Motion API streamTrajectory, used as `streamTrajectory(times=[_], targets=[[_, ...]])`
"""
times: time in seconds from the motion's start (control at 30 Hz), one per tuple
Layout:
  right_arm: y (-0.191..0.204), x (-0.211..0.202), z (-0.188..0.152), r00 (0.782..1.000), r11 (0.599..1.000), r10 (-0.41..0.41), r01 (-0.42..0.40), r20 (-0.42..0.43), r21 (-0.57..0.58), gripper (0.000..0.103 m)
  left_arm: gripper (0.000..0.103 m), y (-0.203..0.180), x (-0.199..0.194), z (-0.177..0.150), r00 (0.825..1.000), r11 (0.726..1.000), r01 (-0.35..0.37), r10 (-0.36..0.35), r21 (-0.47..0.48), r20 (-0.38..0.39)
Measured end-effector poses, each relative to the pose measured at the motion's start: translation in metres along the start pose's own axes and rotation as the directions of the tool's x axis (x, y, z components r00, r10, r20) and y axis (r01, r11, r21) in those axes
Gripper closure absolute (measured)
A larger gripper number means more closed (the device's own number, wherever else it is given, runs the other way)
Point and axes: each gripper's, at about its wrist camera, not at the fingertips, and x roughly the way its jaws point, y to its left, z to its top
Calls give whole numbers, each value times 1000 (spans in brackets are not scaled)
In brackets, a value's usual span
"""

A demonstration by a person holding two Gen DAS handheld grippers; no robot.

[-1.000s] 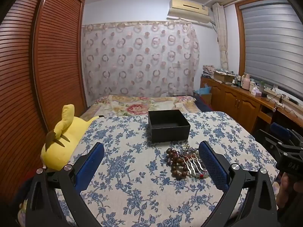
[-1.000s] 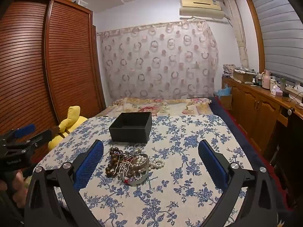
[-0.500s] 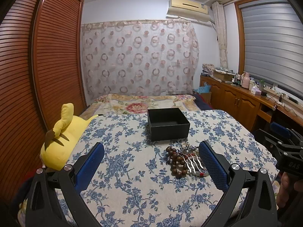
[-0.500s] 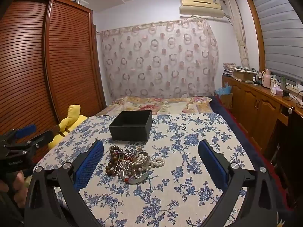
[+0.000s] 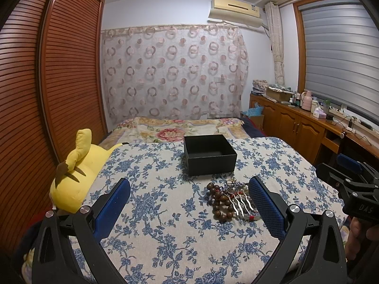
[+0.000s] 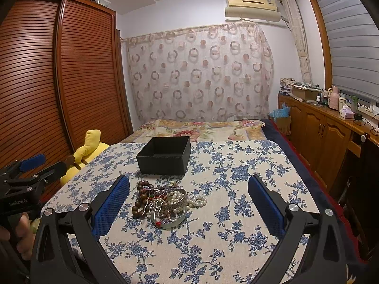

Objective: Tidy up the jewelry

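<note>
A desk (image 5: pixel 151 232) covered with a blue-flowered cloth is seen in both wrist views, set in front of a bed (image 5: pixel 170 130), with a louvred wooden wardrobe (image 6: pixel 71 75) to the left and a yellow plush toy (image 5: pixel 78 175) lying at the desk's left edge. Toward the far side of the desk an open black box (image 6: pixel 163 163) is placed; its interior appears empty, so nothing is judged to have been put away yet. Near the box, on the side closer to the cameras, the jewelry pile (image 6: pixel 163 201) is heaped in one tangle: a dark wooden bead bracelet (image 6: pixel 139 200), a pearl strand (image 6: pixel 196 200), a pale bangle (image 6: pixel 170 222) and a silver hair comb (image 5: pixel 239 204) can be made out, with smaller pieces too knotted to be told apart. The left gripper (image 5: pixel 189 209) is held spread wide and empty above the desk, its right pad just beside the pile. The right gripper (image 6: pixel 188 209) is likewise held wide apart with nothing between its pads, the pile lying toward its left pad. The task is judged to be at its very start: every piece is left to be separated, lifted and placed in the box.
</note>
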Motion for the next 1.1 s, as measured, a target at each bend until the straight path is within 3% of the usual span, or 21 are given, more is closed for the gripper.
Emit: streamTrajectory(times=[1.1], targets=[[0,-1,0,1000,1000,1,-1,-3,-1,2,6,3,3,1,1000,1000,1,-1,1,-2]])
